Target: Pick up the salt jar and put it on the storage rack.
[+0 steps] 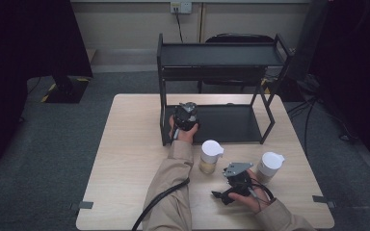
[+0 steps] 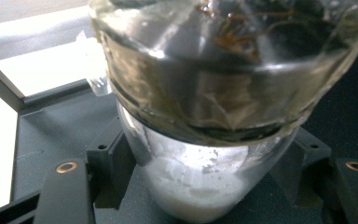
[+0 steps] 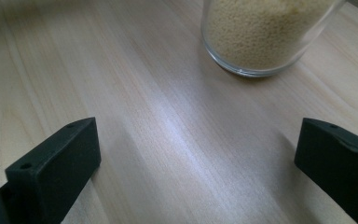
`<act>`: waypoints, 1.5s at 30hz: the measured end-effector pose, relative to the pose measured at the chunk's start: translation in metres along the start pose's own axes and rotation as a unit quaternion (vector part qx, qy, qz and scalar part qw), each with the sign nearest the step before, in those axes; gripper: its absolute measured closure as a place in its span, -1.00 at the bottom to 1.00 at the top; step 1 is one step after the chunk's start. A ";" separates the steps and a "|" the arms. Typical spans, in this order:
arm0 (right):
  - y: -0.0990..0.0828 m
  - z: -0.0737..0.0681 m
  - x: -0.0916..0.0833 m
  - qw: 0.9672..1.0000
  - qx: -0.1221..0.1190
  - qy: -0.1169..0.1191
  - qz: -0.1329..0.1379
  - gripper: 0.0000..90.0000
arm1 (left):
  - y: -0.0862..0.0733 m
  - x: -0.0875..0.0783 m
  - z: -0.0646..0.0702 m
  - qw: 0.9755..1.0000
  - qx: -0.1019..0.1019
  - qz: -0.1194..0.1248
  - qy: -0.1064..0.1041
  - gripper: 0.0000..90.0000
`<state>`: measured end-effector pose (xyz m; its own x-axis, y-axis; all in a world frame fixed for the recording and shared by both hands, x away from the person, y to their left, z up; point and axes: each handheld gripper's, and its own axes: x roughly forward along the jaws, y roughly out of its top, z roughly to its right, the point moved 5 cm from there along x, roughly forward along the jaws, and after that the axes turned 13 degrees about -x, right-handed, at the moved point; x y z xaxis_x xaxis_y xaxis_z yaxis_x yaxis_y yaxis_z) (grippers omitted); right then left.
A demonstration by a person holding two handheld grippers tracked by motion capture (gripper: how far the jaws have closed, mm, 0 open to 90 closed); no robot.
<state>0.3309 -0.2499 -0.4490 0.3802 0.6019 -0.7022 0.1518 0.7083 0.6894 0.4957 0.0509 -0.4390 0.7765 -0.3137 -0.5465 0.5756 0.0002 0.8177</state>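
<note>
The person wears a light tan jacket with long sleeves (image 1: pixel 171 185). The left black tool (image 1: pixel 186 117) is chunky and dark. A thick black cable (image 1: pixel 161 199) runs from it along the left sleeve. The right black tool (image 1: pixel 235 184) has a flat grey three-cornered plate (image 1: pixel 237 168) on top and thin black cables beside it. Seen close up, the blocky black jaws have small round screw holes, some ringed in brass.

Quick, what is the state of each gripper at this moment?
Left gripper: closed on a glass jar over the rack's lower shelf.
Right gripper: open, holding nothing, over the table near a grain-filled jar.
</note>
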 end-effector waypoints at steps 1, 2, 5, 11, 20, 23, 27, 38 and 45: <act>0.000 0.000 0.000 1.000 0.000 0.000 0.000 -1.00 | 0.000 0.000 0.001 1.000 -0.001 -0.001 0.001 -0.32; 0.000 0.000 0.000 1.000 0.001 0.000 0.000 -1.00 | 0.000 0.000 0.001 1.000 -0.001 0.000 0.003 -0.32; 0.000 0.000 0.000 1.000 0.000 0.000 0.000 -1.00 | 0.000 -0.001 0.003 1.000 -0.003 0.002 0.010 -0.37; 0.000 0.000 0.000 1.000 0.000 0.000 0.000 -1.00 | 0.000 -0.006 0.004 1.000 -0.010 0.007 0.023 -0.61; 0.000 0.000 0.000 1.000 0.000 0.000 0.000 -1.00 | -0.004 -0.015 0.004 1.000 -0.011 0.015 0.019 -0.84; 0.000 0.000 0.000 1.000 0.000 0.000 0.000 -1.00 | -0.005 -0.018 0.004 1.000 -0.014 0.013 0.015 -0.86; 0.000 0.000 0.000 1.000 0.000 0.000 0.000 -1.00 | -0.008 -0.021 0.005 1.000 -0.014 0.010 0.012 -0.88; 0.000 0.000 0.000 1.000 0.000 0.000 0.000 -1.00 | -0.015 -0.028 0.009 1.000 -0.021 0.012 0.001 -0.88; 0.000 0.000 0.000 1.000 0.000 0.000 0.000 -1.00 | -0.019 -0.035 0.013 1.000 -0.022 0.020 0.001 -0.87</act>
<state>0.3308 -0.2499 -0.4491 0.3808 0.6018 -0.7021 0.1516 0.7084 0.6894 0.4547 0.0494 -0.4329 0.7992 -0.3114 -0.5141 0.5551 0.0544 0.8300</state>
